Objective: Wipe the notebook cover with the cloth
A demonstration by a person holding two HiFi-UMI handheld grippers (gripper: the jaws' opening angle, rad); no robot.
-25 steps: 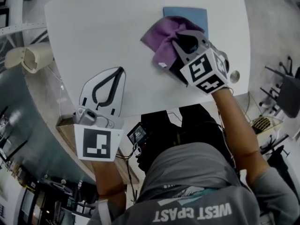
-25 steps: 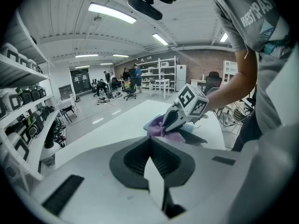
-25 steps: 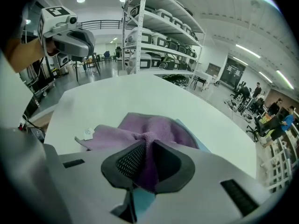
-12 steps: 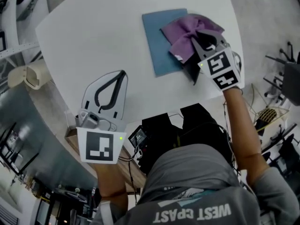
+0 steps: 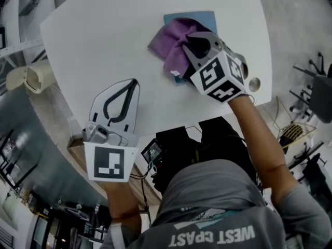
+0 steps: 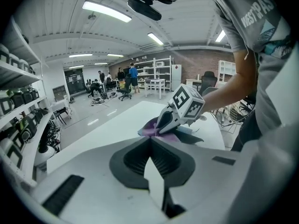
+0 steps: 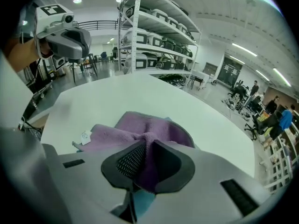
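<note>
Right hand-held gripper (image 5: 193,44) clamps purple cloth (image 5: 168,43) on blue notebook (image 5: 205,18) beneath it; left hand-held gripper (image 5: 134,83), jaws together and empty, over tabletop (image 5: 104,35).

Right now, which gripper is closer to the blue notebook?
The right. The right gripper holds the purple cloth on the notebook; the left gripper is off to its side over the table, touching neither.

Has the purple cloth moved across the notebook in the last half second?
Yes. The cloth, clamped in the right gripper, has slid left across the blue notebook: it covered the right side, now it overhangs the left edge.
</note>
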